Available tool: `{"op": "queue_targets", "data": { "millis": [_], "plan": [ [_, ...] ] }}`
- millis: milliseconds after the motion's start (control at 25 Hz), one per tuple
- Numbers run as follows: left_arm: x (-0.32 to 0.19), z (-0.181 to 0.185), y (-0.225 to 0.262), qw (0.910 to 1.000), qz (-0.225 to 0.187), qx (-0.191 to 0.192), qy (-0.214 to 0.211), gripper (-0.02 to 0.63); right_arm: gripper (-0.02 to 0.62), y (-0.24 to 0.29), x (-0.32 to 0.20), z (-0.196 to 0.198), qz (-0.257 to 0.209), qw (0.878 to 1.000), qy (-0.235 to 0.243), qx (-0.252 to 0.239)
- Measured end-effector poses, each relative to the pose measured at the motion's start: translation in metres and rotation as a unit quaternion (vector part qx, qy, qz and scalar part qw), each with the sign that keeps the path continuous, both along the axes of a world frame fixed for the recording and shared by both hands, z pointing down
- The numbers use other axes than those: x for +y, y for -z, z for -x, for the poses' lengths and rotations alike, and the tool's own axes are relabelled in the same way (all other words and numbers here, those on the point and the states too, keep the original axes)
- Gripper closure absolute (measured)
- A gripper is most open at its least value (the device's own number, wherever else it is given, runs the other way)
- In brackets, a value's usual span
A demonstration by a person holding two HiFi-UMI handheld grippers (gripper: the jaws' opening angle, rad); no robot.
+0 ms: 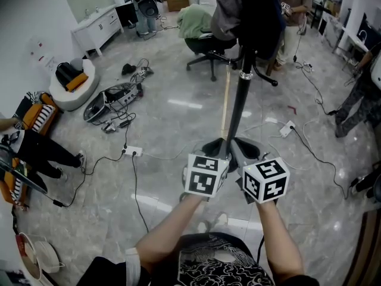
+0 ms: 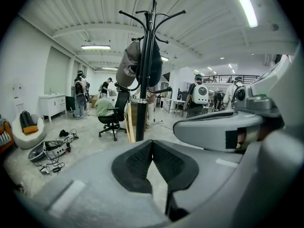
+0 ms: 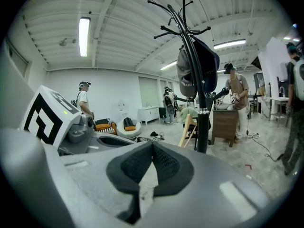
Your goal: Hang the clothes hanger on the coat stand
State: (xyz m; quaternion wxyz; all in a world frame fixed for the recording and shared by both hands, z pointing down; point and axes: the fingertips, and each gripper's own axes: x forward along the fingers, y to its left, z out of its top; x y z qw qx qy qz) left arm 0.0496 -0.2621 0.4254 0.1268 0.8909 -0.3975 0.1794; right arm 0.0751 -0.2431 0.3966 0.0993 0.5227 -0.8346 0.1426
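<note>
A person's two bare forearms hold the left gripper [image 1: 215,146] and the right gripper [image 1: 240,148] side by side, aimed at a coat stand [image 1: 240,103] that stands just beyond them on a glossy grey marble-tile floor [image 1: 172,136]. Both pairs of ribbed black fingers are pressed together with nothing between them. The coat stand is a slim black metal pole with curved hooks at its top, and from the hooks hang a soft grey cap [image 2: 127,70] and a dark, rounded fabric piece [image 2: 155,63]. A pale wooden frame [image 1: 226,103] leans upright against the lower pole; whether it is the clothes hanger cannot be told for sure. To the left on the floor, a round white shell seat [image 1: 71,97] holds a black bag and an orange cushion. Near it lies an open grey case [image 1: 95,107] filled with tangled cables and gear. Behind the stand, a black office chair [image 1: 205,55] carries a crumpled green garment.
</note>
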Motion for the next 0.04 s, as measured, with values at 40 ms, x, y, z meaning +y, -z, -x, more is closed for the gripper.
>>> {"op": "queue_targets", "data": {
  "millis": [40],
  "plan": [
    [0.0007,-0.0005,-0.0012,1.0,0.0,-0.001,0.0,0.6,0.595,-0.0013,0.0011,-0.0008,0.0,1.0,0.0,0.0]
  ]
}}
